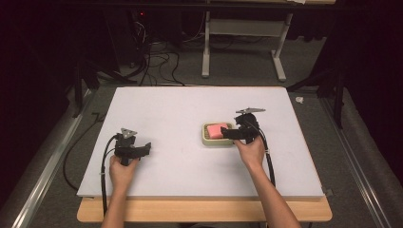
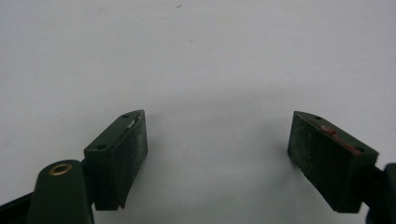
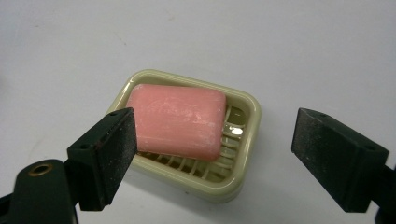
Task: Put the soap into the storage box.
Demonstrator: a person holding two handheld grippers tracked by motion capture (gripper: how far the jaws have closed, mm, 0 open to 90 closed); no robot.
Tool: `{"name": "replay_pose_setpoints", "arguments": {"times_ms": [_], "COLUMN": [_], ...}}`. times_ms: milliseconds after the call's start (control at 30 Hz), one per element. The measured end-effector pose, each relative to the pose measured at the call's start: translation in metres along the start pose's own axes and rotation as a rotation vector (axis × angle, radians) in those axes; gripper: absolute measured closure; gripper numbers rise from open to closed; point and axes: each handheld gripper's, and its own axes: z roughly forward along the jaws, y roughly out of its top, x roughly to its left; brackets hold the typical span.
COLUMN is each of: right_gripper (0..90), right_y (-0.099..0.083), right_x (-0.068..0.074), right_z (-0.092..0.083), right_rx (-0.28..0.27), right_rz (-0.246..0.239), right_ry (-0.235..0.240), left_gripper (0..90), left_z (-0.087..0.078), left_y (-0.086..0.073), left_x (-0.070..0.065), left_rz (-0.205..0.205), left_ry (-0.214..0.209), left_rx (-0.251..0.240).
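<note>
On the white table [image 1: 180, 161], the left gripper [image 1: 142, 151] rests low at the left, its jaws spread wide over bare surface. Right of centre sits a cream soap dish [image 3: 243, 154] holding a pink soap bar [image 3: 180, 121]; no lettering is readable. The right gripper [image 1: 226, 133] hangs released just beside it, jaws apart, grasping nothing.

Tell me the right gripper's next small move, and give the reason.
Probably ease the right gripper forward and down toward the pink soap. Its jaws stand open, the soap lies loose in the cream dish, and neither pad touches it yet.
</note>
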Motion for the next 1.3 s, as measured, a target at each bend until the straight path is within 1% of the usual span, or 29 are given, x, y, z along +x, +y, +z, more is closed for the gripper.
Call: {"name": "replay_pose_setpoints", "arguments": {"times_ms": [300,333,500,567,700,1300], "right_gripper": [15.9,16.1,16.6,17.2,17.5,18.8], "right_y": [-0.002,-0.002,-0.004,-0.006,-0.012,-0.027], "right_x": [-0.009,-0.011,-0.014,-0.017,-0.024,-0.041], "right_z": [-0.009,-0.010,-0.017,-0.020,-0.024,-0.040], "right_rx": [-0.001,-0.003,-0.011,-0.024,-0.030,-0.072], "right_rz": [-0.003,-0.010,-0.007,-0.003,0.007,0.049], "right_ry": [-0.009,-0.009,-0.013,-0.012,-0.013,-0.025], "left_gripper": [20.5,20.5,20.5,20.5,20.5,20.6], "left_z": [0.000,0.000,0.000,0.000,0.000,0.000], "left_y": [0.000,0.000,0.000,0.000,0.000,0.000], "left_x": [0.000,0.000,0.000,0.000,0.000,0.000], "left_rz": [0.000,0.000,0.000,0.000,0.000,0.000], "left_ry": [0.000,0.000,0.000,0.000,0.000,0.001], "left_rx": [0.000,0.001,0.001,0.000,0.000,0.000]}}
